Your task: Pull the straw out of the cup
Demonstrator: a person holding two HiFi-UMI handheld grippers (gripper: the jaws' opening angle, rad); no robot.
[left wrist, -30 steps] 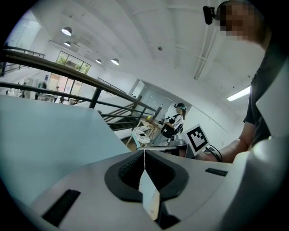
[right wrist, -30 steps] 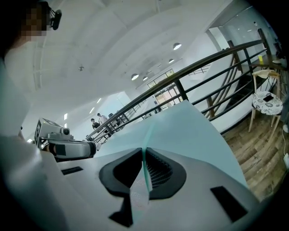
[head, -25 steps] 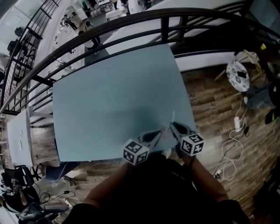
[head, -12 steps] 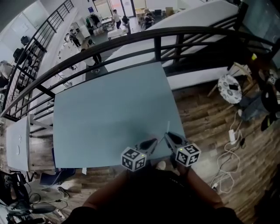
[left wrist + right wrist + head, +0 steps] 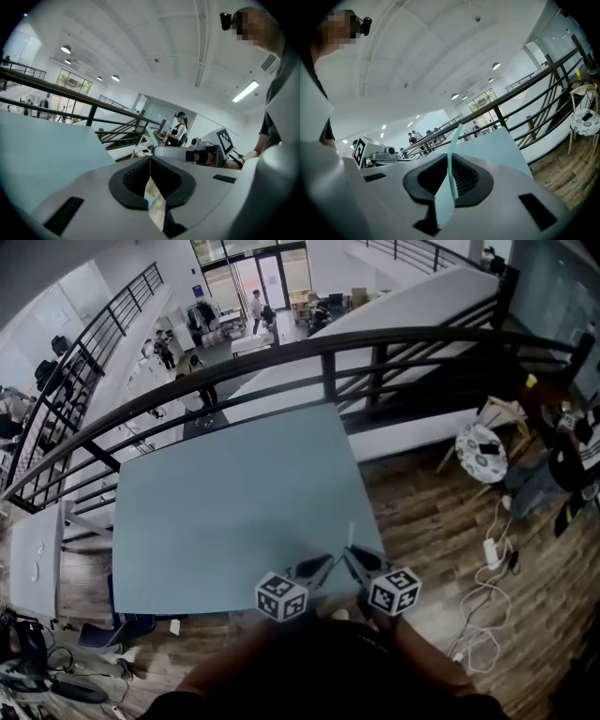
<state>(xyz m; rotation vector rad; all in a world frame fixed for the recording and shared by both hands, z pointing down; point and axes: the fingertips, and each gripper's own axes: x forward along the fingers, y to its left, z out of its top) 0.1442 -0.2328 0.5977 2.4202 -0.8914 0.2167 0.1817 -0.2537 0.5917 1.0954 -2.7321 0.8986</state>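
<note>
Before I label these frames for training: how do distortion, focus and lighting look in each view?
Head view: strong fisheye bows the railing into an arc; even light on the table. Left gripper view: dark vignetted corners, bright ceiling strip light. Right gripper view: straw sharp, same vignette.

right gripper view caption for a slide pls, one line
Right gripper shut on a thin pale green straw that sticks up past its jaws, pale blue tabletop and black railing behind.

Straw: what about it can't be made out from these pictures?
- Lower end of the straw: right gripper view, hidden behind the shut tongs of the right gripper.
- Straw detail: head view, too thin and small.
- Any cup: none visible; head view, the person's body covers whatever is below the tongs.
</note>
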